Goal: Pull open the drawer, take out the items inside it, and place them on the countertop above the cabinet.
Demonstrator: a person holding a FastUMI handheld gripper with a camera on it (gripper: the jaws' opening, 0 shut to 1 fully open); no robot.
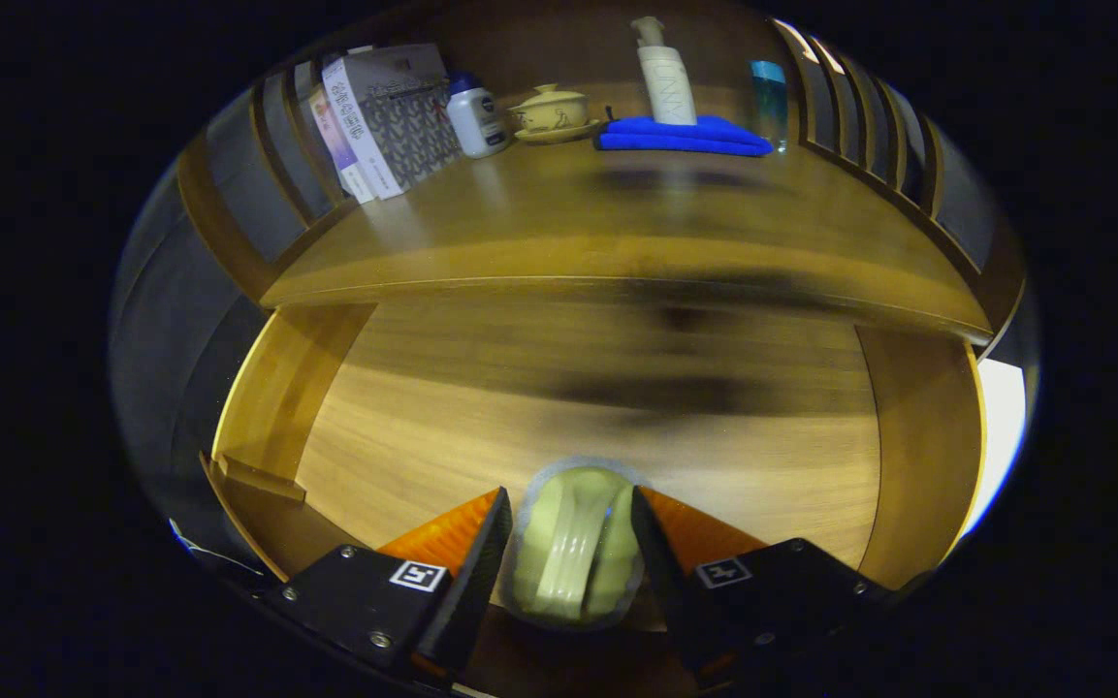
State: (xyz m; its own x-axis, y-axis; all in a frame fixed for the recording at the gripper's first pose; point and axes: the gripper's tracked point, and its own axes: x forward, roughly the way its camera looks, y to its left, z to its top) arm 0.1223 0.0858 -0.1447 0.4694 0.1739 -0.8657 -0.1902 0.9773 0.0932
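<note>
My gripper point(570, 528) is shut on a pale green rounded item point(573, 543) with a ridged middle; both fingers press its sides. It hangs over the wooden floor of the open drawer point(539, 417), which lies below and ahead of the fingers. Beyond the drawer runs the front edge of the wooden countertop point(617, 242). The picture is blurred with motion, so the item's exact kind is hard to tell.
At the back of the countertop stand several boxes point(379, 121), a small white bottle point(477, 116), a yellowish lidded cup on a saucer point(553, 111), a white pump bottle point(665, 78) on a folded blue cloth point(685, 136), and a blue glass point(769, 97). Slatted rails flank both sides.
</note>
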